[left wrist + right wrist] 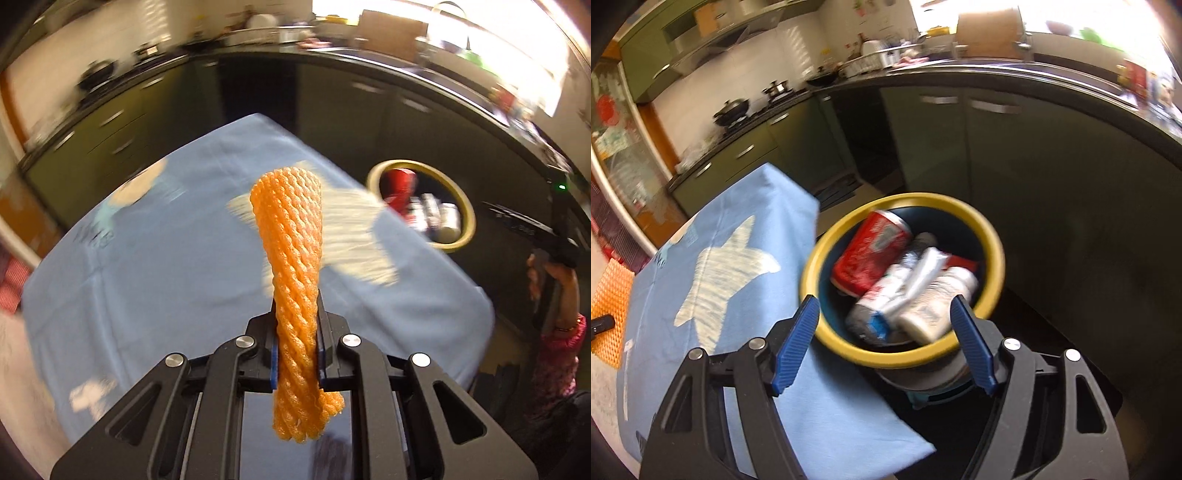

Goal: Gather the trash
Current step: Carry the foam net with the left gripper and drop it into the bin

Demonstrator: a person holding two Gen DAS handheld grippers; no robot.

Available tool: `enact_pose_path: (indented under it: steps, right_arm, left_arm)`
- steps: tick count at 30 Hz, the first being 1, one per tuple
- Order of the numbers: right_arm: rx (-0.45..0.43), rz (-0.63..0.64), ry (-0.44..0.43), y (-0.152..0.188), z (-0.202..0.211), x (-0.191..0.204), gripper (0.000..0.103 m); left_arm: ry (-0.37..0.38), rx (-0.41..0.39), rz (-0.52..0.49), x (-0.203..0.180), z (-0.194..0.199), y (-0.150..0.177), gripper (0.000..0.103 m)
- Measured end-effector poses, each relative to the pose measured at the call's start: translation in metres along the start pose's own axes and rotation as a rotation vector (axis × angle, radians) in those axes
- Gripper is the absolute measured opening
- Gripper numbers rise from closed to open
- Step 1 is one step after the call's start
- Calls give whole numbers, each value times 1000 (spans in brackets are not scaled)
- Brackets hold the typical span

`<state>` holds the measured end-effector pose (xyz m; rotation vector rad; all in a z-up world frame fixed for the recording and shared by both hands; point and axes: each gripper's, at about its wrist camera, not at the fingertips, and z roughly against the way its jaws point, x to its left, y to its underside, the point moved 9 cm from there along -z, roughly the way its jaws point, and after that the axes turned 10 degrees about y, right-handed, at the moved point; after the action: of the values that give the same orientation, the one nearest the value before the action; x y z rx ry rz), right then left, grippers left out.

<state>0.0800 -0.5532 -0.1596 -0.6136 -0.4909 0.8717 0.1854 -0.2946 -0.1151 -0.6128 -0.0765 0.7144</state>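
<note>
Covering the counter (155,266), a blue star-print cloth looks nearly bare. To its right, the yellow-rimmed bin (991,236) already holds a red can and bottles. The left hand-held gripper (297,332) pinches an orange foam net (291,236), not yet binned; the right hand-held gripper (886,343) gapes empty near the bin.

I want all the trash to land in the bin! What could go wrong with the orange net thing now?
1. The left gripper pinches the orange foam net low down, so its long floppy top might catch the bin's yellow rim and spill out.
2. The bin already holds a red can and bottles, so the light net may sit on top and tumble off.
</note>
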Motion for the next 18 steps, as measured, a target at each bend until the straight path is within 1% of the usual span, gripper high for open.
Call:
enact_pose_path:
  steps: [1,5,7,9,13,15,17,18]
  right_arm:
    - [-3,-19,7,0,0,-9,70]
    - [-7,-88,31,1,0,-43,70]
    - [-3,-109,36,1,-2,-55,70]
    - [1,-129,40,3,-4,-66,70]
    - [15,-154,39,5,-12,-78,70]
    - [24,-162,35,6,-17,-82,70]
    - [30,-166,36,8,-20,-85,70]
    - [33,-166,37,9,-22,-86,71]
  left_arm:
    - [34,3,-42,-17,-10,-14,15]
    - [124,29,-155,-73,-51,-59,15]
    - [164,65,-198,-103,-80,-79,15]
    - [193,103,-231,-124,-108,-94,15]
    - [214,171,-281,-157,-170,-116,15]
    - [212,190,-291,-166,-197,-120,16]
    - [220,234,-290,-175,-225,-123,16]
    - [221,242,-293,-178,-235,-125,17]
